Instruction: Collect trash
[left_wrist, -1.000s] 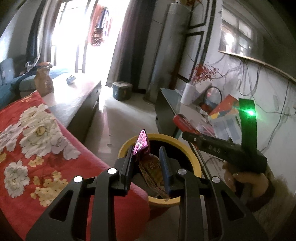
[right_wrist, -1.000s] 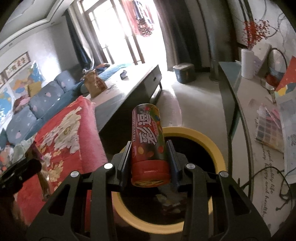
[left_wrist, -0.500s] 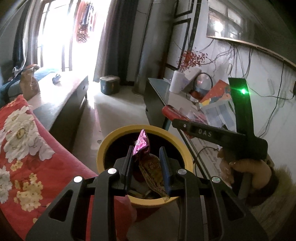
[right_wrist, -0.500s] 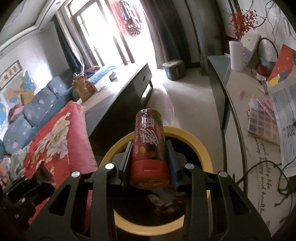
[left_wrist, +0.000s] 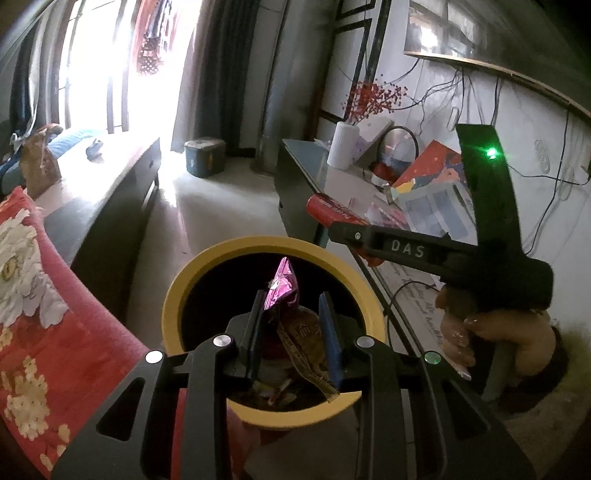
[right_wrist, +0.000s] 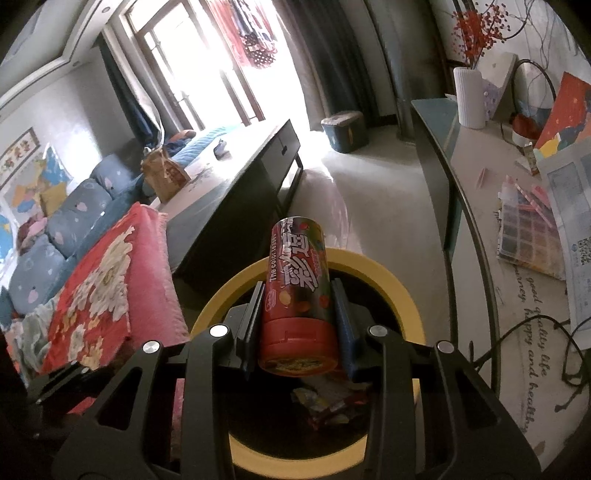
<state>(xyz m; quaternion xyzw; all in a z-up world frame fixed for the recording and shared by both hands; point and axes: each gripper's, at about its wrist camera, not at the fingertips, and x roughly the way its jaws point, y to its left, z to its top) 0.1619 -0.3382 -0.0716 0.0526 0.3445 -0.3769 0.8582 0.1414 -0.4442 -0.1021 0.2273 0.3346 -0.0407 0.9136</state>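
A round bin with a yellow rim (left_wrist: 173, 306) stands on the floor, with wrappers lying in its dark inside. My left gripper (left_wrist: 291, 299) hangs over its mouth. A pink foil wrapper (left_wrist: 282, 284) and a brown snack wrapper (left_wrist: 306, 343) sit between its jaws, which are opening slightly. My right gripper (right_wrist: 297, 288) is shut on a red snack can (right_wrist: 297, 291), held above the bin's rim (right_wrist: 402, 291). In the left wrist view the can (left_wrist: 328, 208) shows at the right gripper's tip, right of the bin, with a hand (left_wrist: 461, 332) on the handle.
A red floral blanket (left_wrist: 44, 314) lies close on the bin's left. Behind it stands a dark low cabinet (left_wrist: 110, 206). A desk (right_wrist: 517, 295) with papers, cables and a white vase (right_wrist: 469, 96) runs along the right. A small box (right_wrist: 345, 129) sits on the far floor.
My left gripper has come down and forward, so its wrappers now hang over the bin's mouth. The right gripper with the can has edged a little closer over the rim.
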